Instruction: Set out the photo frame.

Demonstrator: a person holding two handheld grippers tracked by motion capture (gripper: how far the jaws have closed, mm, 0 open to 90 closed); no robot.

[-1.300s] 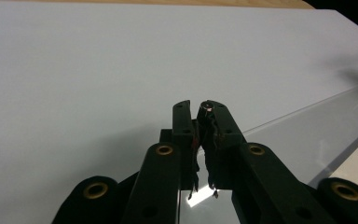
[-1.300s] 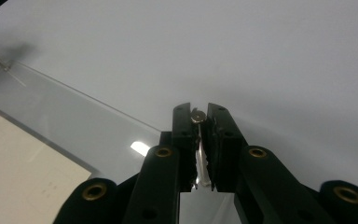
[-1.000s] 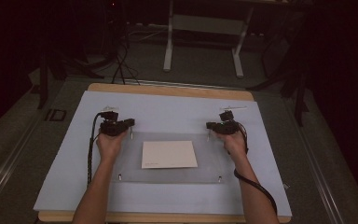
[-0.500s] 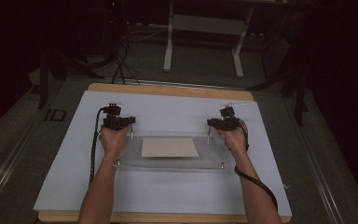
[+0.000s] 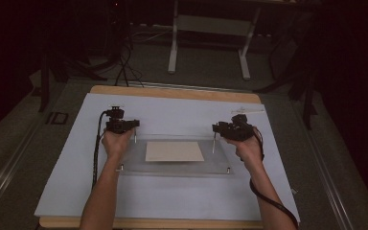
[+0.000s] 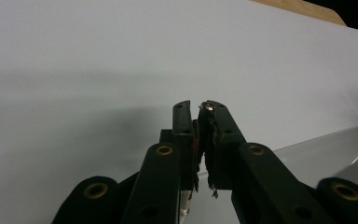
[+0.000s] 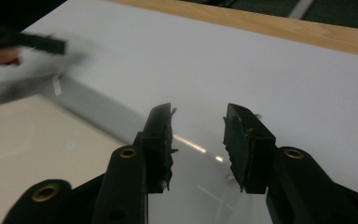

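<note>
Clear plastic is what this job turns on: a see-through plate [image 5: 172,165] lies across the middle of the white sheet [image 5: 172,110] that covers the wooden table [image 5: 172,92], with a beige card [image 5: 175,151] under it. Small metal pegs stand at its corners, two of them on the near edge [image 5: 120,168].

My left gripper [image 5: 121,125] sits at the plate's far left corner. In the left gripper view its jaws are clenched nearly together, with the far left peg [image 6: 207,106] pinched between them by its head. I hold it there because the peg is the only thing on that slab that narrow jaws can bite. The plate's face is too broad and too slick. From that corner I can steady or tip the whole plate without touching the card.

My right gripper [image 5: 230,128] hovers just above the far right corner, close to the far right peg [image 5: 213,143]. Its jaws have just been opening and stand released, well apart. The right gripper view shows nothing between them, with the glossy plate below.

I judge the plate to rest on its near pegs and on my left grip. Whether its far edge is raised I cannot tell
</note>
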